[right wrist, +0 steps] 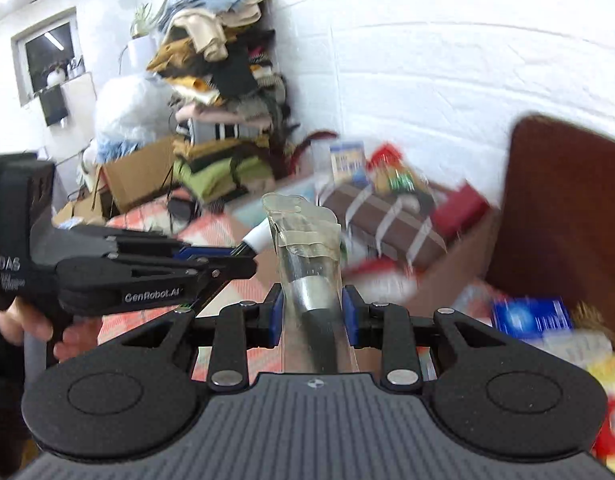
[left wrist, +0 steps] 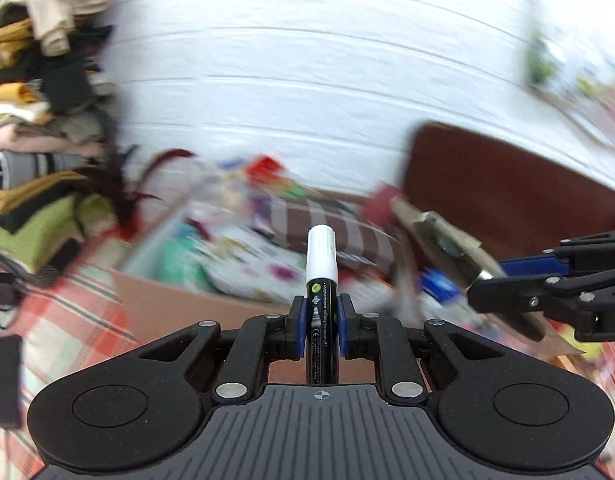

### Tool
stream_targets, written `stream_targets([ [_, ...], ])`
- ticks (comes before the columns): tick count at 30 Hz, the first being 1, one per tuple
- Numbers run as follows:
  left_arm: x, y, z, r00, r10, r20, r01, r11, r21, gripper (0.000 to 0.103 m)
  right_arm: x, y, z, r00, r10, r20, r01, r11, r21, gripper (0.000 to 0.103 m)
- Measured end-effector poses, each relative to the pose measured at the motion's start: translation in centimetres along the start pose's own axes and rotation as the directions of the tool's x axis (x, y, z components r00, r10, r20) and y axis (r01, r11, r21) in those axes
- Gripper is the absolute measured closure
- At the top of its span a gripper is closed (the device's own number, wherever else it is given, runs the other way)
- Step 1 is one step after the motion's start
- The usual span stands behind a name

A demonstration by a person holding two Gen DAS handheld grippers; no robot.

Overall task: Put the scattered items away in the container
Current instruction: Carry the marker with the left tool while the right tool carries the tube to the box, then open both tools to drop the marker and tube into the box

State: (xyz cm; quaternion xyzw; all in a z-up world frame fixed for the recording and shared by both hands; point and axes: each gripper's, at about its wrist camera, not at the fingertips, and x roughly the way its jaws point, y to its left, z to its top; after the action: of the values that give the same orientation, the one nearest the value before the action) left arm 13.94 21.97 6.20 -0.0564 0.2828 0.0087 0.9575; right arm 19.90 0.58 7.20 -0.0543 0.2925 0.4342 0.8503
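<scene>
— What kind of place is this?

— It looks like a room in a home, maybe a bedroom used for storing things. See the tall pile of folded clothes (right wrist: 223, 80)? It leans in the corner against a white brick wall (right wrist: 447, 60).

— What is near the pile?

— Just below it lies a red and white checked cloth (left wrist: 67, 312), like a blanket on a bed. Right of the pile is a cardboard box (left wrist: 179, 308) full of little packets. Further right stands a dark brown wooden board (right wrist: 567, 208), like a headboard.

— And left of the pile?

— A small window (right wrist: 47, 60) with a potted plant (right wrist: 141, 38) close by.
</scene>
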Motion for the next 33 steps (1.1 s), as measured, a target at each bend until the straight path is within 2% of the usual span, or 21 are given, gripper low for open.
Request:
stream_targets([
  [4, 2.3, 2.8, 2.9, 0.998, 0.055, -0.012, -0.056, 0.997, -0.060, 0.092, 4.2, -0.7, 3.8, 1.000, -0.019, -0.004, 0.019, 1.000, 0.023, 0.069],
  [9, 5.5, 5.7, 4.6, 0.994, 0.101, -0.043, -0.104, 0.991, -0.088, 0.092, 8.9, -1.8, 6.8, 1.000, -0.027, -0.007, 0.027, 0.998, 0.051, 0.069],
  [13, 8.1, 7.1, 5.2, 0.990, 0.122, -0.069, -0.128, 0.987, -0.097, 0.092, 12.2, -1.7, 7.7, 0.999, 0.020, -0.031, -0.019, 0.999, 0.049, 0.069],
  [18, 10.2, 8.2, 5.3, 0.988, 0.129, -0.090, -0.140, 0.983, -0.121, 0.091, 16.5, -0.6, 8.6, 0.998, -0.003, -0.057, 0.003, 1.000, -0.010, 0.068],
  [19, 10.4, 8.3, 5.3, 0.986, 0.141, -0.092, -0.152, 0.981, -0.119, 0.086, 17.1, -0.4, 8.7, 0.998, -0.012, -0.060, 0.011, 1.000, -0.021, 0.064],
  [20, 10.5, 8.6, 5.2, 0.983, 0.158, -0.088, -0.168, 0.979, -0.116, 0.068, 17.7, -0.3, 8.7, 0.998, -0.024, -0.064, 0.021, 0.999, -0.037, 0.059],
  [21, 10.6, 8.8, 5.1, 0.981, 0.176, -0.082, -0.184, 0.976, -0.113, 0.062, 18.1, -0.2, 8.6, 0.997, -0.036, -0.067, 0.032, 0.998, -0.051, 0.057],
  [22, 10.5, 9.0, 5.0, 0.981, 0.176, -0.077, -0.184, 0.977, -0.108, 0.050, 18.4, -0.2, 8.5, 0.997, -0.047, -0.068, 0.043, 0.997, -0.063, 0.050],
  [23, 10.5, 9.3, 4.8, 0.983, 0.170, -0.075, -0.178, 0.978, -0.110, 0.047, 18.4, -0.3, 8.4, 0.997, -0.050, -0.063, 0.046, 0.997, -0.065, 0.048],
  [33, 9.9, 9.2, 3.8, 0.983, 0.164, -0.087, -0.173, 0.978, -0.117, 0.047, 16.0, -1.7, 7.6, 0.999, -0.031, -0.037, 0.030, 0.999, -0.025, 0.047],
])
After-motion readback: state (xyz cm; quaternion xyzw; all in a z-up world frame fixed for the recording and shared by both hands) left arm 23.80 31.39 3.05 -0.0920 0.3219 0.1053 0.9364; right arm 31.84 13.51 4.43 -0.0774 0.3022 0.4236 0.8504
